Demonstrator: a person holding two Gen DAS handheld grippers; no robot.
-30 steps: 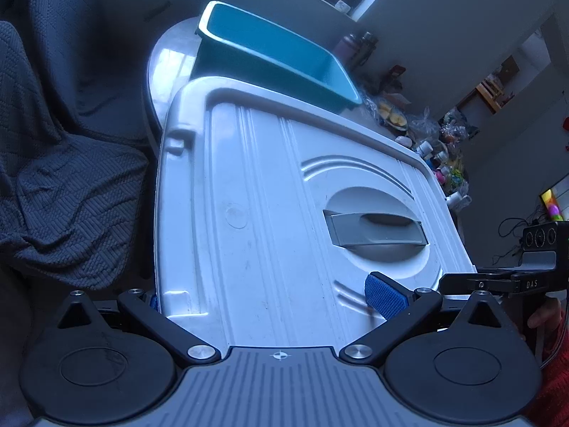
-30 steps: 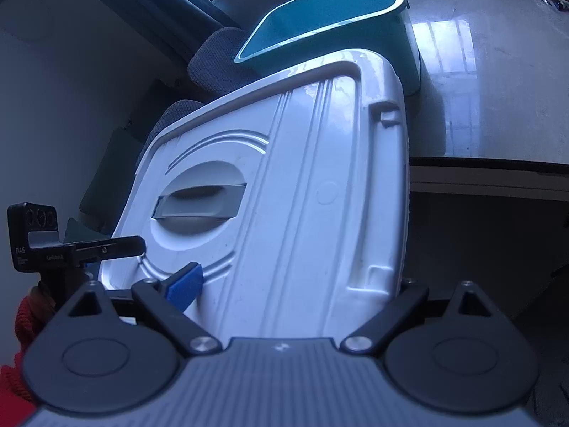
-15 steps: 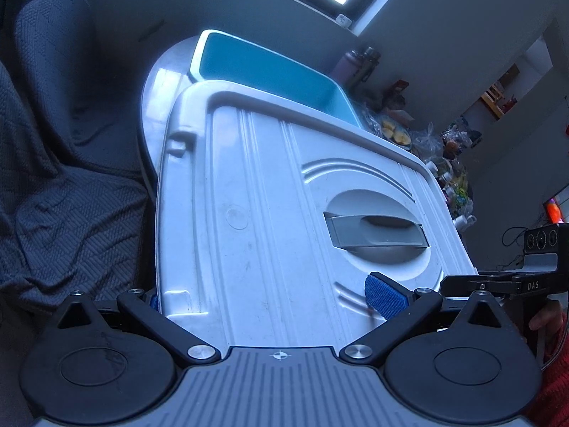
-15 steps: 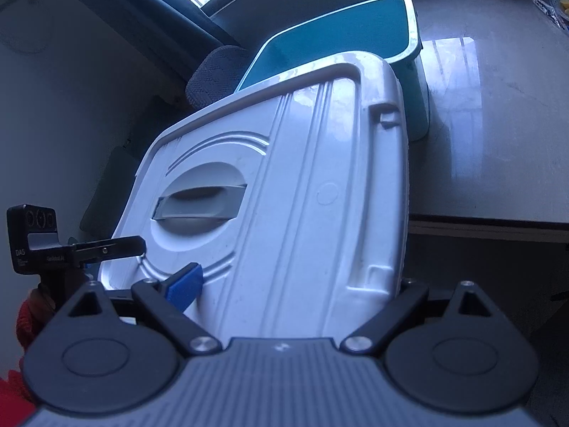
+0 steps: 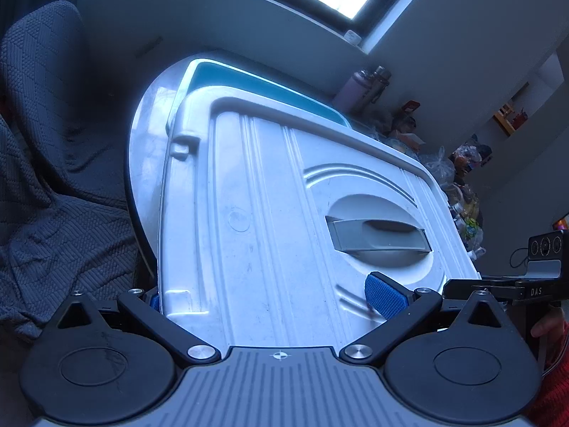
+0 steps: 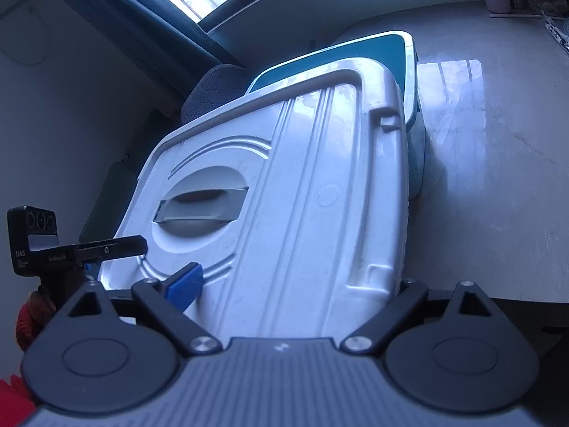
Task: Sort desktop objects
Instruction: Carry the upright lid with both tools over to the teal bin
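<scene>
Your left gripper (image 5: pixel 270 295) has the white lid (image 5: pixel 270 213) clamped across its near edge: one blue pad (image 5: pixel 386 297) presses on the lid's top face, the other finger sits under the rim out of sight. Your right gripper (image 6: pixel 295 284) grips the same lid (image 6: pixel 284 206) the same way, its blue pad (image 6: pixel 185 286) on top near the recessed grey handle (image 6: pixel 202 206). From each gripper the lid runs straight ahead and away, long axis pointing forward along the fingers, top face tilted up toward the camera. Its far end overlaps the teal bin (image 5: pixel 263 74), which stands just beyond.

The left view shows a dark knitted blanket (image 5: pixel 53 195) to the gripper's left, clutter and bottles (image 5: pixel 366 85) ahead to the right, and the other gripper's body at the right edge. The right view instead shows the pale worktop (image 6: pixel 498 178) stretching to the gripper's right, with the bin (image 6: pixel 391 49) standing on it, and the left gripper's body at the left edge.
</scene>
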